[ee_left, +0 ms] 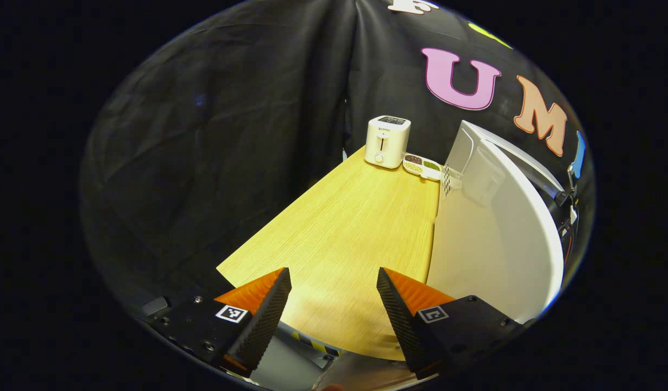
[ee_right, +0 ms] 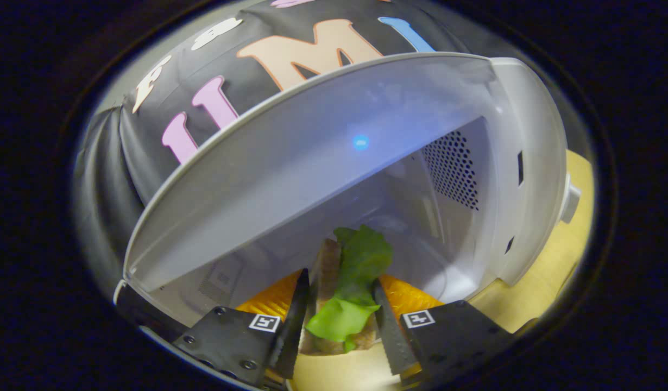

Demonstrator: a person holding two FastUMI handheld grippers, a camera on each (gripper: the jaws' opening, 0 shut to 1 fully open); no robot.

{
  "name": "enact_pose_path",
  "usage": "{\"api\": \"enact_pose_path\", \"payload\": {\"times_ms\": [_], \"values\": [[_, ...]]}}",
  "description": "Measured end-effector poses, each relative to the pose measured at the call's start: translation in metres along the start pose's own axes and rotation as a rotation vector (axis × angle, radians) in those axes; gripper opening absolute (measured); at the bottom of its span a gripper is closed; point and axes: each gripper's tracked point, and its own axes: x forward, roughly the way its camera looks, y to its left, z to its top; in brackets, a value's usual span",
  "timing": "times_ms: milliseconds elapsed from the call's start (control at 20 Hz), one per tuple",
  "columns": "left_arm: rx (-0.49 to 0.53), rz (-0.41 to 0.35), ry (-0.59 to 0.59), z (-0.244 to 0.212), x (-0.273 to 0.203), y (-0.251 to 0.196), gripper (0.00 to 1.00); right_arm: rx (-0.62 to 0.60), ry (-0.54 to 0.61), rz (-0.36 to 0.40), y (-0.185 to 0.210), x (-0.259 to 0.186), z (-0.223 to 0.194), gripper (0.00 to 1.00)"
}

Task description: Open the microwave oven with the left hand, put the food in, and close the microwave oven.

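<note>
Green lettuce and brown bread make up the sandwich [ee_right: 342, 293] that sits between the fingers of the right gripper [ee_right: 339, 309] in the right gripper view; both fingers press on its sides, so it is grasped; ahead of that gripper and above it gapes the white microwave oven [ee_right: 529, 163], door swung off to the gripper's left, its pale cavity with a perforated panel on the gripper's right; the sandwich is at the mouth of the cavity, its far end reaching inside.

Wooden tabletop [ee_left: 355, 228] spreads ahead of the left gripper [ee_left: 334, 298] in the left gripper view; its fingers stand well apart with nothing between them, released; to that gripper's right, close by, rises the white outside of the microwave oven [ee_left: 491, 244], which hides whatever lies beyond it on that side; far ahead at the table's back edge stands a white toaster [ee_left: 387, 140], and just beside it, toward the oven, a small divided dish [ee_left: 422, 166] of mixed foods; the dish lies between toaster and oven.
</note>
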Motion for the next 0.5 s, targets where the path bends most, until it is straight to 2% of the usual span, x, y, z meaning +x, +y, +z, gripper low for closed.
{"api": "enact_pose_path", "payload": {"times_ms": [250, 350, 500], "values": [[0.009, -0.01, -0.008, 0.0, -0.003, -0.001, 0.98, -0.145, -0.036, -0.045, -0.016, 0.006, 0.016, 0.83], [0.012, -0.016, -0.012, 0.0, -0.004, -0.002, 0.98, -0.163, -0.032, -0.063, -0.026, 0.005, 0.021, 0.92], [0.015, -0.032, -0.033, 0.004, -0.004, -0.004, 0.98, -0.208, -0.049, -0.054, -0.029, -0.008, 0.029, 0.92]]}}
